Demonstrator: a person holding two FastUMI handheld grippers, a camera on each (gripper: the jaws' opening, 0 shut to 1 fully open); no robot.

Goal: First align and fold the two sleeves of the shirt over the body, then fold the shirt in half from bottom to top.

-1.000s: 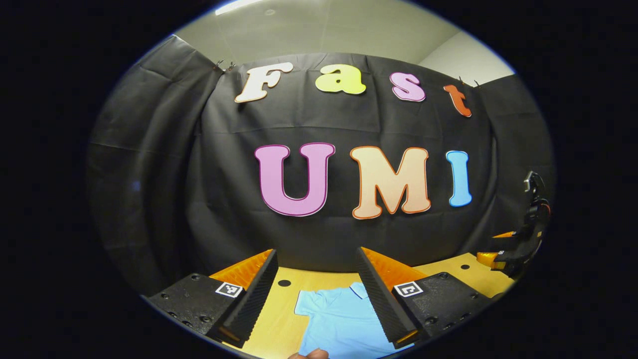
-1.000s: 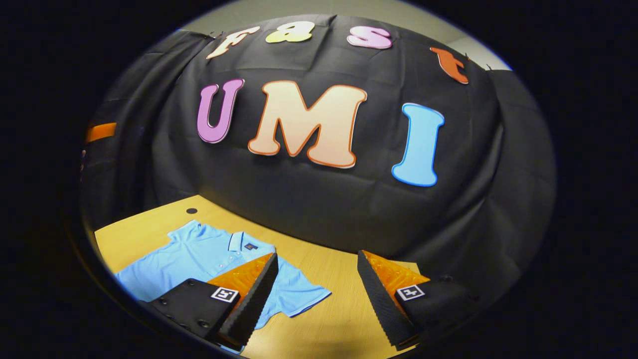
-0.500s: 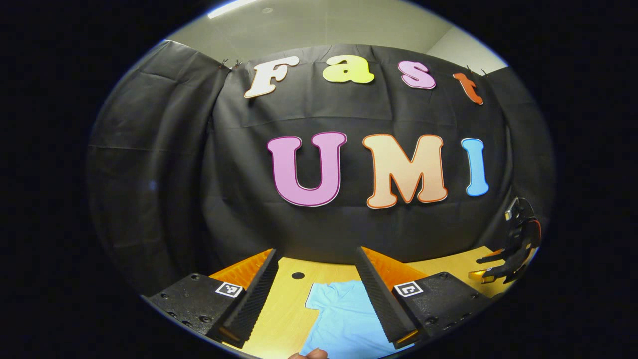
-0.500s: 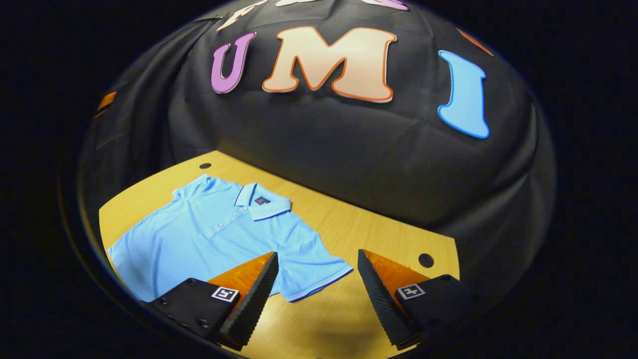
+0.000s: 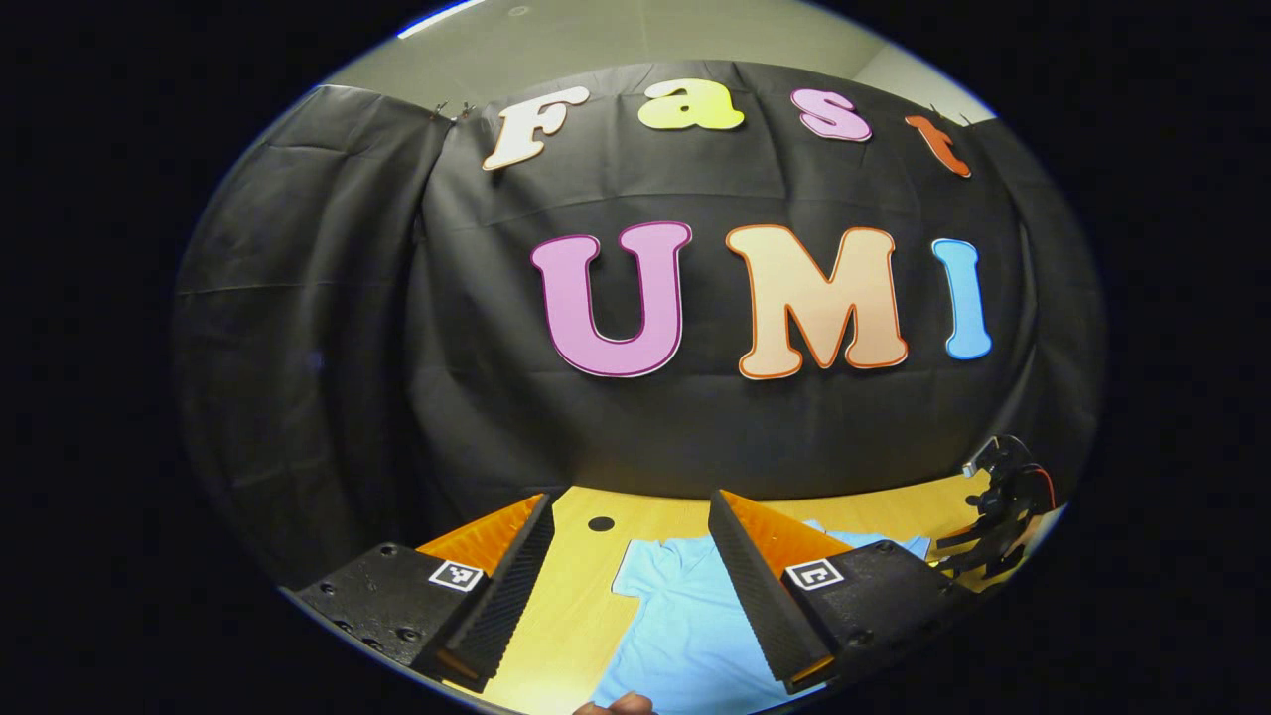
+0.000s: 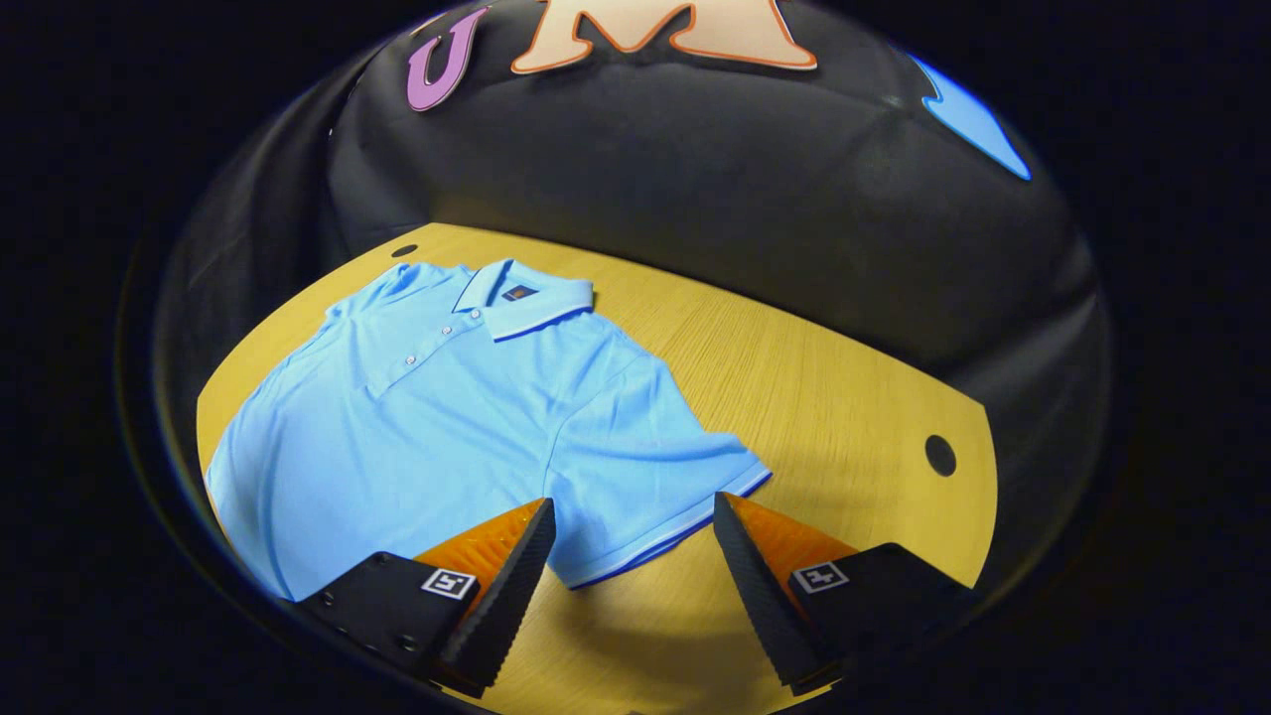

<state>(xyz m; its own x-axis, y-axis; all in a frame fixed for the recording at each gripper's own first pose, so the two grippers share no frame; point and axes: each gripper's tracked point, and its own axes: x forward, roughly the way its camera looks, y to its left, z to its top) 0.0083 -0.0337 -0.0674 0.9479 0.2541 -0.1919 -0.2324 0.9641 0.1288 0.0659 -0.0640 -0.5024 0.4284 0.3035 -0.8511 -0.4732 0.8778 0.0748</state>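
Hovering right gripper (image 6: 631, 551) | spread fingers flank shirt (image 6: 437, 417) sleeve (image 6: 645, 477) hem

A light blue polo shirt (image 6: 447, 417) lies flat, front up (collar toward the booth wall), both sleeves unfolded.

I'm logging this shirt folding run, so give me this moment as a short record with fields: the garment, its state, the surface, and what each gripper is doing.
garment: light blue polo shirt, collar and button placket facing up
state: spread flat, both sleeves still out to the sides, no fold made
surface: wooden table with round holes near its corners
right gripper: open, fingers either side of the right sleeve hem, not touching it
left gripper: open, above the shirt's other sleeve
task progress: sleeve folds not yet begun
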